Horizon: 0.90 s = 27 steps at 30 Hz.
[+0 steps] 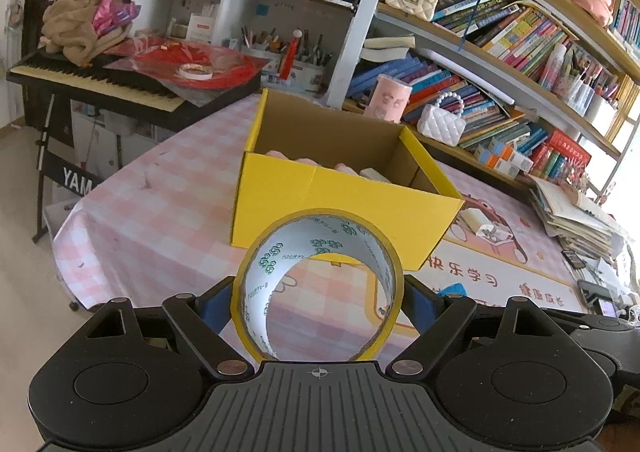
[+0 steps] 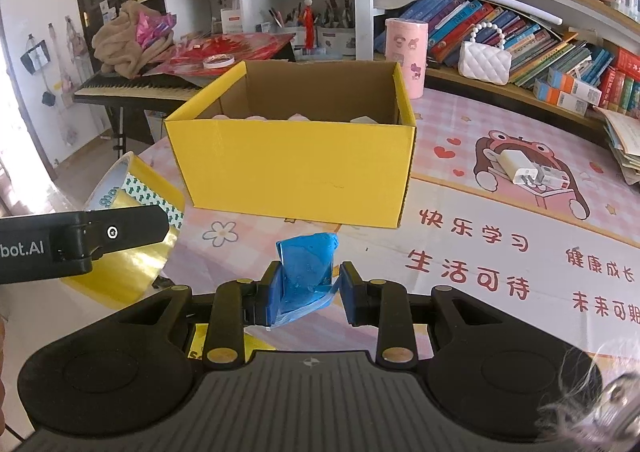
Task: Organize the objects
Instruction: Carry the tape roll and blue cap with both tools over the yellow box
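Tape roll, blue packet (both gripped)

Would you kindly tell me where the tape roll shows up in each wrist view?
Left wrist: tape roll at bottom centre, gripped on end between the jaws.
Right wrist: it sits at the left edge, partly behind the other gripper's black finger.
Shared landmark: the yellow box just beyond it.
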Motion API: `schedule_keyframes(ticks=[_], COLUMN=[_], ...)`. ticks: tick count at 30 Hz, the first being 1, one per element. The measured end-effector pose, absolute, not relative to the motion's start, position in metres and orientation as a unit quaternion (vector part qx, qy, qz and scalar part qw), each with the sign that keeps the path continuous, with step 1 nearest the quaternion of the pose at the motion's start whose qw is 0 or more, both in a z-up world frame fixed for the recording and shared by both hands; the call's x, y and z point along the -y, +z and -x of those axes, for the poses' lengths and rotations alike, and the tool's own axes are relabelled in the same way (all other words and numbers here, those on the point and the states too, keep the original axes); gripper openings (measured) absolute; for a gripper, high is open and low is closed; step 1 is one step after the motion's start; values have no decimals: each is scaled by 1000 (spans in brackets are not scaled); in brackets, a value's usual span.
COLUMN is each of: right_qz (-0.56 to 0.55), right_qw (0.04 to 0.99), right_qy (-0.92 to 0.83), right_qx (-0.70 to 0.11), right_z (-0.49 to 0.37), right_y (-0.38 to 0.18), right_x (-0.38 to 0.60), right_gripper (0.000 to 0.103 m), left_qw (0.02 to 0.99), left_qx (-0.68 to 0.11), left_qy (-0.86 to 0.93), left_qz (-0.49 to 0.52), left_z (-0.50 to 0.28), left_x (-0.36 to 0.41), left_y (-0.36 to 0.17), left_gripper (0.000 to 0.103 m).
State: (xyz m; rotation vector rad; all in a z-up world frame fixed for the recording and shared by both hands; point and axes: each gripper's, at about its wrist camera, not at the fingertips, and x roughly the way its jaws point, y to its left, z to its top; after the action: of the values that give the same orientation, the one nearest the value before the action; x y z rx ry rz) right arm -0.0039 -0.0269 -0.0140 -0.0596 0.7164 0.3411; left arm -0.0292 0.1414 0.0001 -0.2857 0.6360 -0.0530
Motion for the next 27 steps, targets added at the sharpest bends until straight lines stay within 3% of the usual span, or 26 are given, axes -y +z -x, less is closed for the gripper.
schedule_keyframes(ticks=[13, 27], right_qz=[42, 42], right_qw=[925, 943], right_qy=[169, 175], right_qx=[-338, -280], right_z=[-13, -116], right_y=[-2, 31], right_x=[22, 34], right_gripper=[28, 28], left_qw=[955, 971], left_qx=[-273, -225], left_qy=[-24, 10], left_qz=[109, 82], left_z=[8, -86], left_x=[-143, -132], left_y=[16, 43], left_gripper=[86, 86])
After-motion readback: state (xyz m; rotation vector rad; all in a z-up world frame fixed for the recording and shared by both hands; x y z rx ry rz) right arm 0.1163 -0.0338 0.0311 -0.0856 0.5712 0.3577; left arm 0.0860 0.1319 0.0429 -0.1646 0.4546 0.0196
